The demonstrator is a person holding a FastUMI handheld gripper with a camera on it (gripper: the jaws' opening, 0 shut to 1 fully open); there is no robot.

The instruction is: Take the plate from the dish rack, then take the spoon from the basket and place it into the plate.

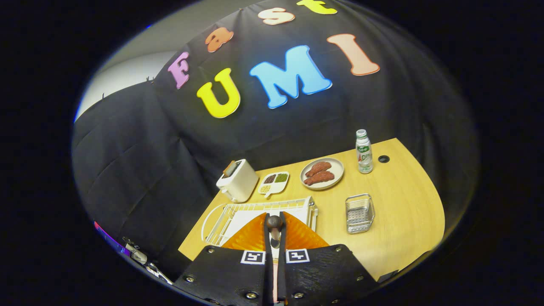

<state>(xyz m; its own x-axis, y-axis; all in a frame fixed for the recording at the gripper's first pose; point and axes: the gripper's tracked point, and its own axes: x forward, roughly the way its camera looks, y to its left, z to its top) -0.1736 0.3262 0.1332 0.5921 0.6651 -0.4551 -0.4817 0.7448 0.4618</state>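
My gripper (pixel 274 225) is nearly closed, both fingers pressing on a thin spoon (pixel 274 221) whose dark brown rounded end sticks out just past the fingertips. Right under the fingers an orange ribbed plate (pixel 250 239) lies on the wooden table (pixel 403 212), spreading out on both sides of them. Just beyond the plate stands the white wire dish rack (pixel 238 211), with no dishes showing in it. To the right of the fingers, the small metal wire basket (pixel 359 213) stands upright on the table, and I see nothing inside it.
Behind the rack are a white toaster (pixel 238 180) and a small sectioned dish (pixel 274 183) of condiments. A pale plate (pixel 335 166) with brown food and a plastic bottle (pixel 364 151) stand further right, near a cable hole (pixel 383 159). The black cloth wall closes the back.
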